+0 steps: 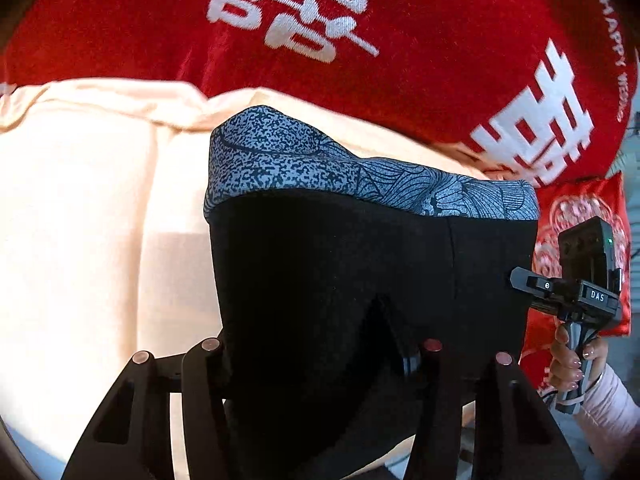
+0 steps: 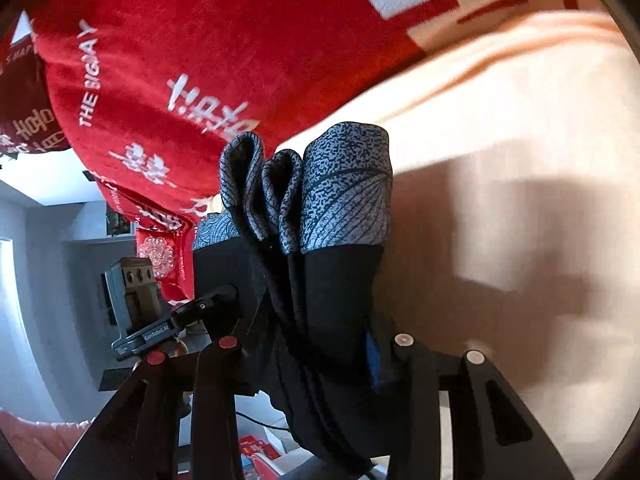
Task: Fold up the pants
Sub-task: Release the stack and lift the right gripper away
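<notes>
The pants (image 1: 360,272) are black with a grey patterned waistband (image 1: 360,176). They hang lifted above a cream bed sheet (image 1: 100,220). My left gripper (image 1: 320,350) is shut on the black fabric, which drapes over its fingers. My right gripper (image 1: 520,280) shows at the right of the left wrist view, clamped on the pants' right edge. In the right wrist view the pants (image 2: 332,280) hang bunched in folds between the fingers of my right gripper (image 2: 316,342), waistband (image 2: 344,188) up. The left gripper (image 2: 224,294) shows at the left there, holding the far edge.
A red blanket (image 1: 400,40) with white characters lies behind the sheet, also in the right wrist view (image 2: 180,60). A red patterned cushion (image 1: 568,216) sits at the right. A grey room and floor clutter (image 2: 260,452) show below in the right wrist view.
</notes>
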Demonstrator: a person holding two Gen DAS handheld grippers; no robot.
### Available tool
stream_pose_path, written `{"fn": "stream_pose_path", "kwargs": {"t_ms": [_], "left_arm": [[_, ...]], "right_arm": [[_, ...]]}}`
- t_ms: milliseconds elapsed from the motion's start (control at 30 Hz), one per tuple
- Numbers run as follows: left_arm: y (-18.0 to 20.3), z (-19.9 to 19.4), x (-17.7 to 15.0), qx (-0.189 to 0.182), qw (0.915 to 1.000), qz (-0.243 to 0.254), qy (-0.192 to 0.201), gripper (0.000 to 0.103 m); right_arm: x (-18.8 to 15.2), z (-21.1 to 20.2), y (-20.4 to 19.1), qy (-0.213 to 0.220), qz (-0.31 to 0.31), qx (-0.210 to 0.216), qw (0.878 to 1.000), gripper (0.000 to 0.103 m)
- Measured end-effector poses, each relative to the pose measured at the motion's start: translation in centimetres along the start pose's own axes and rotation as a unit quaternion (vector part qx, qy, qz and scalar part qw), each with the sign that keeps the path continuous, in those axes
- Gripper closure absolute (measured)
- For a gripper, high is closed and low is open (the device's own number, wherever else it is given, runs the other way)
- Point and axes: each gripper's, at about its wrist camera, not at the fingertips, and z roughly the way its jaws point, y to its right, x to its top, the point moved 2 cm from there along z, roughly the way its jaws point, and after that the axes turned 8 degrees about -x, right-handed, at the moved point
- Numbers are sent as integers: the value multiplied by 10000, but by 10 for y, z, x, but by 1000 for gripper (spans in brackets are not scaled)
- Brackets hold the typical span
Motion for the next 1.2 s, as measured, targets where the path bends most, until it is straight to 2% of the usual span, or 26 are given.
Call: {"fn": "stream_pose_path", "kwargs": {"t_ms": [233, 333, 367, 400, 467, 500, 567, 633, 700, 833, 867, 900, 1067, 1133, 1200], "left_arm": [[-23, -16, -49, 116, 9994, 213, -251, 48], [-40, -5, -66, 189, 9990, 266, -311, 47], [-49, 3, -72, 290, 9987, 263, -314, 42], [-55, 6, -75, 334, 9989, 220, -233, 28], [-63, 7, -76, 452, 9988, 209, 25, 16], [-65, 8, -75, 509, 9985, 168, 52, 14], [-64, 9, -75, 527, 9985, 114, 45, 14], [-57, 3, -77, 851, 9959, 305, 56, 14], [-49, -6, -80, 1214, 9912, 513, 78, 14], [-43, -32, -93, 1611, 9841, 748, 43, 14], [-38, -38, -99, 1692, 9823, 802, 33, 14], [-37, -46, -106, 1751, 9810, 829, 45, 14], [-21, -63, -129, 1961, 9769, 848, -1, 14], [-13, -68, -141, 1978, 9759, 922, -50, 14], [-7, -71, -149, 2010, 9747, 973, -104, 13]], "right_arm": [[-67, 11, 15, 37, 293, -37, 9996, 63], [-81, 36, 21, -57, 198, -513, 9985, 60], [-83, 44, 26, -51, 157, -798, 9967, 55], [-84, 47, 29, 57, 113, -934, 9955, 52], [-84, 49, 35, 169, 282, -985, 9946, 40], [-85, 50, 36, 178, 381, -1051, 9936, 37], [-88, 48, 34, 239, 449, -1212, 9913, 34], [-93, 42, 27, 313, 379, -1538, 9869, 32], [-97, 33, 18, 378, 304, -2051, 9775, 31], [-107, 17, 0, 521, 281, -2699, 9611, 28], [-112, 14, -4, 534, 304, -2782, 9585, 22], [-116, 12, -8, 554, 338, -2836, 9567, 21], [-146, 0, -27, 653, 481, -3069, 9483, 20], [-156, -3, -34, 702, 474, -3141, 9456, 16], [-168, -6, -45, 799, 420, -3335, 9384, 15]]}}
